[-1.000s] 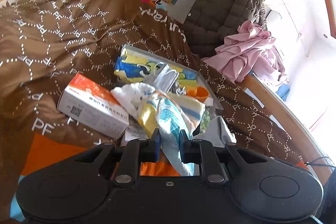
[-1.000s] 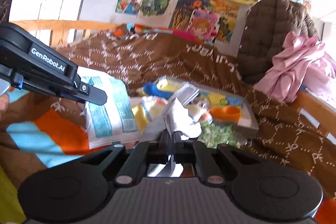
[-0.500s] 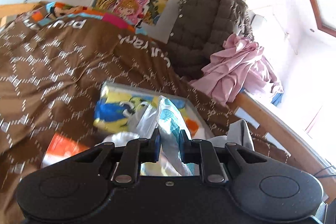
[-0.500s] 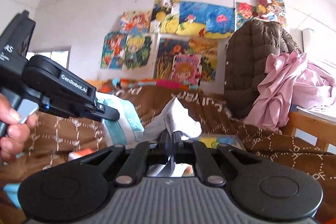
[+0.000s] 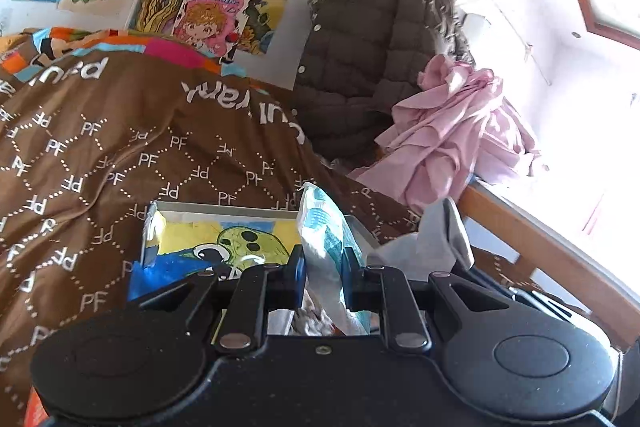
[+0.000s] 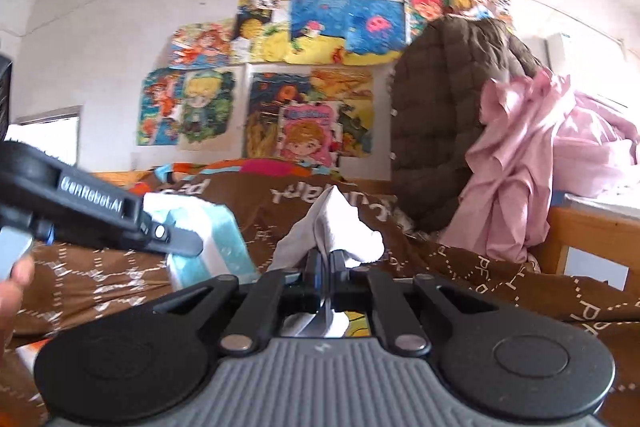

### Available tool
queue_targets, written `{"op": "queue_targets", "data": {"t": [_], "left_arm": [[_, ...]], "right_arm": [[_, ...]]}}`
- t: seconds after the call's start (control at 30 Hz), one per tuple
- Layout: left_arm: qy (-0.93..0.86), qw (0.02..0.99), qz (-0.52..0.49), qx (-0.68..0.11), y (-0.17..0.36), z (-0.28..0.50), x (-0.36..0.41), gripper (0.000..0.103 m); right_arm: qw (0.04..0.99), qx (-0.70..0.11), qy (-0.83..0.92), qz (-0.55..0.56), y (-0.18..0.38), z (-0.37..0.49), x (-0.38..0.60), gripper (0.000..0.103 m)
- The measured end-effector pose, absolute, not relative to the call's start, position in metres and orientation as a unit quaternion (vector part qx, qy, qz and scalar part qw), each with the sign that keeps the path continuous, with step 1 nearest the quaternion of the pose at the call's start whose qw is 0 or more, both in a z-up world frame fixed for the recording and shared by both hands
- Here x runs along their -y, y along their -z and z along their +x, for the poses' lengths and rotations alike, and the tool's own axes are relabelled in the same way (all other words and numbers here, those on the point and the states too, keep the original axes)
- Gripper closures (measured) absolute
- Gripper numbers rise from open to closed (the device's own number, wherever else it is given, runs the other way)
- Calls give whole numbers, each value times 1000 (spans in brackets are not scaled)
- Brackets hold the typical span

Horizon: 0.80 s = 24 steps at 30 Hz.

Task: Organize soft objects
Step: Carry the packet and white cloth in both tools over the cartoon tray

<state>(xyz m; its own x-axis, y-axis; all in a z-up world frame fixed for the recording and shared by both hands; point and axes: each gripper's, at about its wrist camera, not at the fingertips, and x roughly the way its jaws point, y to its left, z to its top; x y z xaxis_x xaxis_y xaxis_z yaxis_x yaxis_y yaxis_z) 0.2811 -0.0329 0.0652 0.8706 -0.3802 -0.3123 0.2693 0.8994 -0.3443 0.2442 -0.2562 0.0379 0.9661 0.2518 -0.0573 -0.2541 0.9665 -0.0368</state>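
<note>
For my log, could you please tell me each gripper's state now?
Left gripper: shut on the teal-and-white packet.
Right gripper: shut on the white cloth.

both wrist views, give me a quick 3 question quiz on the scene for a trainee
1. True or false: the left gripper is shut on a white and teal printed soft plastic pack.
2. What does the right gripper pinch? A) pink crumpled garment B) pale grey cloth C) brown quilted jacket
3. Fill in: below the left gripper, the shallow metal tray lies on a ____ patterned blanket.

Key: 1 true. 2 B, the pale grey cloth; the pink crumpled garment and brown quilted jacket lie apart by the wall. 3 brown.
</note>
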Motion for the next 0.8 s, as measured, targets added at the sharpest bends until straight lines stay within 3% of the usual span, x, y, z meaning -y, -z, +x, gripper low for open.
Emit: {"op": "queue_targets", "data": {"t": [0.2, 0.4, 0.8], "left_arm": [[166, 954, -137, -209, -40, 331, 45, 84], [153, 940, -189, -239, -18, 370, 51, 84], [151, 934, -187, -264, -2, 395, 87, 83]], "right_arm": [[992, -50, -113, -4, -20, 288, 266, 99], [995, -68, -67, 6, -9, 308, 285, 99], [987, -131, -85, 42, 13, 339, 313, 98]]}}
